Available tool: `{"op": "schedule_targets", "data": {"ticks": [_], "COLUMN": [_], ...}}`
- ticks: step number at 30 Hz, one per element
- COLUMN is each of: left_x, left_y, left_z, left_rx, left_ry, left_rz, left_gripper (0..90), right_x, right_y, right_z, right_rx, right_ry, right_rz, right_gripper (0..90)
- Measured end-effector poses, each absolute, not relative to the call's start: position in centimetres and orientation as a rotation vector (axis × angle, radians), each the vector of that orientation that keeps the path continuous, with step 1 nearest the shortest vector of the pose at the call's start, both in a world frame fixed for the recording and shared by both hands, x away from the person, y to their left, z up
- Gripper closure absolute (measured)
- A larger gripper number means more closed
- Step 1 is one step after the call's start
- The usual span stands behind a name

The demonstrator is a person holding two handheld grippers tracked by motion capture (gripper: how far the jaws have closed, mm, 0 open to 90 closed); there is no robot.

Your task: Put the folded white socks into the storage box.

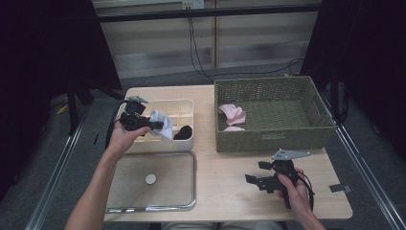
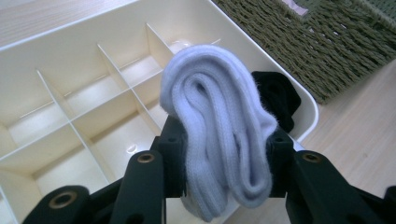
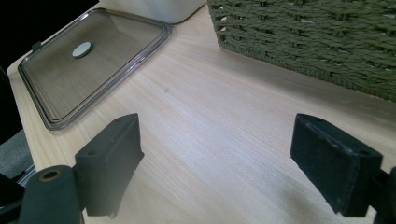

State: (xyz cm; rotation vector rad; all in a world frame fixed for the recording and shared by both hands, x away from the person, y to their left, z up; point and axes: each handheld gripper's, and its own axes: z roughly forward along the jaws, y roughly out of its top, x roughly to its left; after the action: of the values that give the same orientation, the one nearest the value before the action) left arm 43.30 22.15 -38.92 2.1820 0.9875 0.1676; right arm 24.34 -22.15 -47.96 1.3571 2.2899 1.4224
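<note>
The left gripper (image 1: pixel 152 125) holds a rolled white sock (image 2: pixel 219 126) between its fingers above the divided box (image 1: pixel 184 106); released off-centre, it may straddle a divider. The right gripper (image 1: pixel 255 180), fingers wide and empty, hangs over the counter (image 1: pixel 230 191).

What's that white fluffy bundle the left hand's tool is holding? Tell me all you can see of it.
The white sock looks like soft ribbed knit, folded over into a thick roll. The left tool clamps it between both black jaws, its looped top standing above them and its lower end hanging below. It is held over the cream divided box, near a black sock in a corner compartment.
</note>
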Motion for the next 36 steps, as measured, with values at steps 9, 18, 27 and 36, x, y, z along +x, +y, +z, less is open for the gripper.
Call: {"op": "schedule_targets", "data": {"ticks": [9, 18, 27, 36], "left_x": [44.3, 44.3, 44.2, 44.0], "left_y": [21.6, 21.4, 19.7, 19.2], "left_z": [-39.7, -40.1, -41.1, -41.1], "left_rx": [2.222, 2.255, 2.377, 2.44], "left_ry": [1.01, 1.013, 0.966, 0.958], "left_rz": [0.199, 0.19, 0.162, 0.127], "left_gripper": [61.2, 61.3, 61.8, 62.8], "right_x": [24.3, 24.4, 24.4, 24.4], "right_y": [-22.1, -21.7, -21.9, -21.8], "right_z": [-48.1, -48.2, -48.2, -48.2], "right_rx": [1.351, 1.35, 1.35, 1.353], "right_ry": [2.305, 2.324, 2.321, 2.32], "right_rz": [1.413, 1.403, 1.407, 1.401], "right_gripper": [16.1, 16.1, 16.1, 16.0]}}
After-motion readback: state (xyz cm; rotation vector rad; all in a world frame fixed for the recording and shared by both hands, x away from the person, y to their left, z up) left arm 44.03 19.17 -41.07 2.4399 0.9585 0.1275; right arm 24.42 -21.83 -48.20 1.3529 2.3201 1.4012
